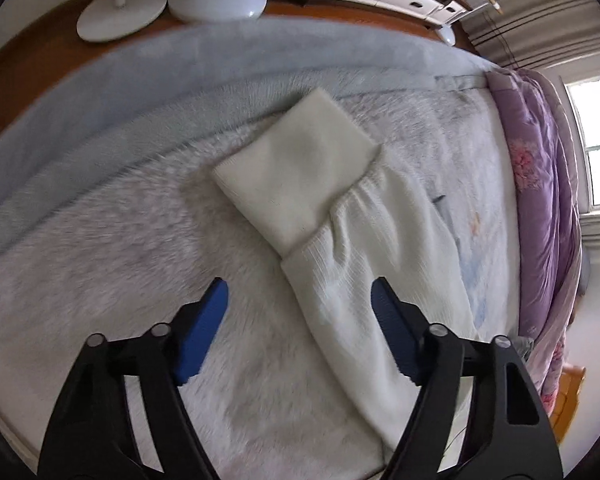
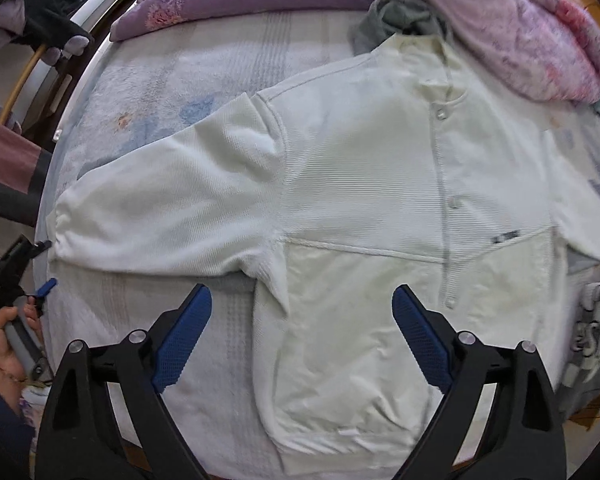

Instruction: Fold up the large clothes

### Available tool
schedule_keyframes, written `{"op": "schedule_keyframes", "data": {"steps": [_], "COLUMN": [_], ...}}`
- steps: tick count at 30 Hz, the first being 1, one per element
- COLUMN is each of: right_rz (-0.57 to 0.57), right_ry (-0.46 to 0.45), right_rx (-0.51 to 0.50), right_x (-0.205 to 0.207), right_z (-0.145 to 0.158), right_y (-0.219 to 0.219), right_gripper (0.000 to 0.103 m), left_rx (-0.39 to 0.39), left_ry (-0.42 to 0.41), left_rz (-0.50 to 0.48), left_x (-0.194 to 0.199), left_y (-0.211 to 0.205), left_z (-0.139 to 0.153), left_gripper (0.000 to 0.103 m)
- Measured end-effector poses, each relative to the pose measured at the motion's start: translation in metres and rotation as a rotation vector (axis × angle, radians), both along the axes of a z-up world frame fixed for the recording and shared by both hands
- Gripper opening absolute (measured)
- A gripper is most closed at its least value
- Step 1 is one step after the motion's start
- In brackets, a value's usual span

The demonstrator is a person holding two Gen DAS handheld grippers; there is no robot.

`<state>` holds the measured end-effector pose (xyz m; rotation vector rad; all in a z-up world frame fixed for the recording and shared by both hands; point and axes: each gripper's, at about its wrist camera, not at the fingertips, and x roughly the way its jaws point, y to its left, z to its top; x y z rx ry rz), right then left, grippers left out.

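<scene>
The left gripper (image 1: 300,300) hangs with its jaws spread wide and nothing between them. Just ahead of it and slightly to its right lies one sleeve (image 1: 364,256) of the white jacket (image 2: 380,184), stretched flat on the bed (image 1: 100,280), with the smooth cuff (image 1: 296,172) farthest out in front.

The right gripper (image 2: 302,312) is likewise wide open and empty. Directly ahead of it the jacket is spread face-up, its snap placket (image 2: 446,208) running away from the gripper toward the collar (image 2: 416,46) at the far end, and the hem (image 2: 340,436) nearest, under the jaws. The sleeve reaches out to the gripper's left; the other sleeve (image 2: 580,216) trails off to the right.

I judge the folding barely begun: the garment looks laid out and smoothed, but no fold is visible. Both sleeves and the body remain to be folded.
</scene>
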<state>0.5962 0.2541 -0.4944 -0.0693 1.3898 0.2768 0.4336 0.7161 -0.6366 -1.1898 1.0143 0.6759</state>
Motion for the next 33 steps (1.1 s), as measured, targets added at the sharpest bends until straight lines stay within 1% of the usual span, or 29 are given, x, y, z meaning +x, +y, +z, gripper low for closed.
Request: {"op": "schedule_keyframes", "data": {"steps": [1,3,4,5,6,7,8,9,11,13,15,17,18,20,21,22,23,25,26,28,29,30,32,33], "right_rz": [-0.003,-0.001,0.003,0.004,0.003,0.004,0.002,-0.006,-0.023,-0.035,-0.04,-0.042,-0.035,-0.004,0.003,0.01,0.001,-0.029,-0.02,0.003,0.007,0.002,-0.014,-0.024], "right_ry": [0.006,0.017,0.023,0.03,0.031,0.038,0.051,0.065,0.082,0.076,0.081,0.114,0.128,0.21,0.242,0.263,0.282,0.33,0.337,0.315,0.299,0.281,0.242,0.217], "right_rx": [0.009,0.024,0.029,0.036,0.042,0.051,0.064,0.086,0.129,0.14,0.14,0.181,0.19,0.178,0.166,0.186,0.213,0.283,0.347,0.4,0.422,0.437,0.438,0.429], "right_x": [0.004,0.014,0.018,0.024,0.027,0.033,0.038,0.043,0.058,0.072,0.087,0.102,0.106,0.114,0.115,0.117,0.12,0.126,0.127,0.128,0.129,0.131,0.133,0.136], "right_z": [-0.005,-0.018,-0.022,-0.029,-0.033,-0.038,-0.043,-0.049,-0.06,-0.068,-0.08,-0.098,-0.104,-0.135,-0.147,-0.161,-0.164,-0.161,-0.153,-0.135,-0.124,-0.113,-0.095,-0.087], "right_y": [0.002,0.006,0.008,0.009,0.01,0.011,0.011,0.01,0.007,0.007,0.007,0.008,0.009,0.015,0.015,0.012,0.007,-0.005,-0.015,-0.04,-0.061,-0.087,-0.133,-0.163], "right_gripper": [0.087,0.074,0.066,0.06,0.056,0.048,0.035,0.028,0.01,0.003,0.002,0.002,0.002,0.002,0.001,0.0,0.0,0.0,0.003,0.004,0.006,0.006,0.006,0.006], "left_rx": [0.001,0.017,0.029,0.047,0.049,0.05,0.058,0.066,0.078,0.126,0.188,0.24,0.283,0.341,0.389,0.414,0.444,0.502,0.538,0.559,0.558,0.556,0.567,0.568], "left_ry": [0.01,0.025,0.029,0.03,-0.001,-0.017,-0.017,-0.03,-0.057,-0.097,-0.138,-0.154,-0.17,-0.187,-0.201,-0.224,-0.25,-0.286,-0.317,-0.362,-0.38,-0.409,-0.432,-0.435], "left_rz": [0.001,0.009,0.011,0.006,-0.011,-0.019,-0.026,-0.033,-0.025,-0.042,-0.065,-0.085,-0.103,-0.128,-0.16,-0.177,-0.197,-0.246,-0.289,-0.352,-0.381,-0.435,-0.502,-0.552], "left_x": [0.002,0.006,0.005,0.006,0.007,0.01,0.01,0.011,0.009,0.008,0.009,0.014,0.017,0.018,0.024,0.029,0.034,0.052,0.069,0.09,0.105,0.124,0.148,0.167], "left_y": [-0.001,0.0,0.0,0.0,-0.001,-0.001,-0.002,-0.002,-0.001,-0.006,-0.016,-0.026,-0.036,-0.051,-0.065,-0.079,-0.096,-0.128,-0.156,-0.199,-0.22,-0.254,-0.301,-0.334], "left_z": [-0.004,-0.011,-0.012,-0.011,-0.01,-0.009,-0.007,-0.004,0.008,0.033,0.061,0.084,0.102,0.127,0.148,0.164,0.183,0.214,0.234,0.26,0.266,0.275,0.28,0.279], "left_gripper": [0.066,0.059,0.055,0.038,0.019,0.019,0.017,0.016,0.015,0.015,0.015,0.015,0.015,0.015,0.015,0.015,0.015,0.015,0.015,0.015,0.015,0.015,0.015,0.015]}}
